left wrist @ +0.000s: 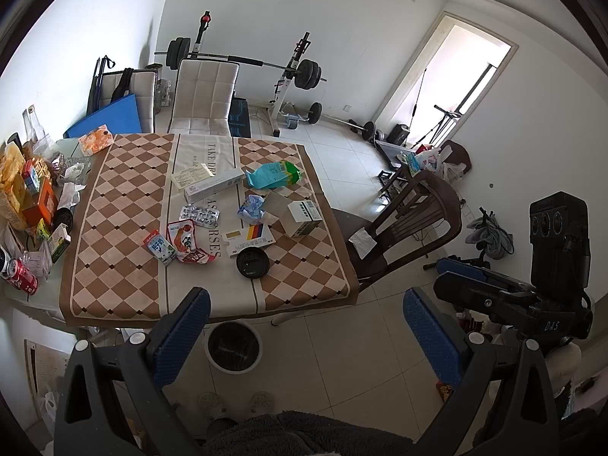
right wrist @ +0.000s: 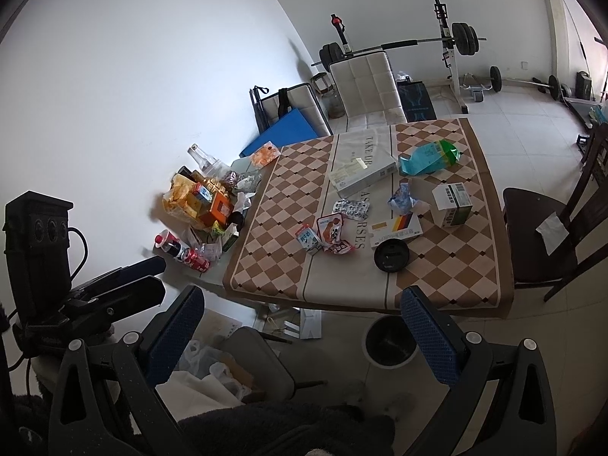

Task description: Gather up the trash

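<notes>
Trash lies on a checkered tablecloth (left wrist: 125, 205): a black cup lid (left wrist: 252, 262), a red snack wrapper (left wrist: 186, 241), a blister pack (left wrist: 199, 216), a small milk carton (left wrist: 160, 247), a teal bag (left wrist: 271, 174), a crumpled blue wrapper (left wrist: 250, 207) and several boxes (left wrist: 304, 217). A white bin with a black liner (left wrist: 233, 345) stands on the floor under the table's near edge. My left gripper (left wrist: 307, 326) is open and empty, above the floor in front of the table. My right gripper (right wrist: 300, 330) is open and empty, also short of the table; the lid (right wrist: 391, 255) and bin (right wrist: 391, 345) show there.
Snack packets, bottles and a red can (left wrist: 23, 280) crowd the table's left end. A dark wooden chair (left wrist: 410, 224) stands to the right, a white padded chair (left wrist: 205, 95) behind. A barbell rack (left wrist: 288, 76) stands by the far wall. A stool with bags (right wrist: 231, 364) is near left.
</notes>
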Demonstrator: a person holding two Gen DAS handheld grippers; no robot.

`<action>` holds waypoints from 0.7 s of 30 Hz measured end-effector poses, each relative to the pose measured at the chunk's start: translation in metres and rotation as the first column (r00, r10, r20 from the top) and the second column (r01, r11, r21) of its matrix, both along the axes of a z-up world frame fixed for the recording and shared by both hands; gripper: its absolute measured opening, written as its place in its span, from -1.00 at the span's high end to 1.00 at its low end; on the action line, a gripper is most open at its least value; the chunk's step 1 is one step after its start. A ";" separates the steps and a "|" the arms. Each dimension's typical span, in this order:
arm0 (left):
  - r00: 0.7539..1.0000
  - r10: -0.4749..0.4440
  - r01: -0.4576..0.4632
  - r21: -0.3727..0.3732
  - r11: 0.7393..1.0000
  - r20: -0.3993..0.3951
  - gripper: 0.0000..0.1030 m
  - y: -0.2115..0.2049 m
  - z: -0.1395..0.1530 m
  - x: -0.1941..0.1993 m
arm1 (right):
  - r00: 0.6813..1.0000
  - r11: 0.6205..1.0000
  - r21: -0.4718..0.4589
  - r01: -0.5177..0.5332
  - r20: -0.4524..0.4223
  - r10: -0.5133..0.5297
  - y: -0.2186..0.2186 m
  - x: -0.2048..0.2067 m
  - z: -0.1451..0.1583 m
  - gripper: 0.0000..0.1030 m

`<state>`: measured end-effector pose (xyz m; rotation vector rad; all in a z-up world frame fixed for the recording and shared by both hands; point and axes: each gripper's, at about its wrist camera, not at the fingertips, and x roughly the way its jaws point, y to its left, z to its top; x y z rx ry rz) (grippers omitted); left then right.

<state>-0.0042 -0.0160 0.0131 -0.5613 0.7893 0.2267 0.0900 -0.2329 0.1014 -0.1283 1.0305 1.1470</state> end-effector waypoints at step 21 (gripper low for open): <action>1.000 -0.001 0.001 0.001 1.000 0.002 -1.00 0.000 0.001 0.000 | 1.000 1.000 0.003 -0.003 -0.002 0.003 0.002 0.002 0.003 -1.00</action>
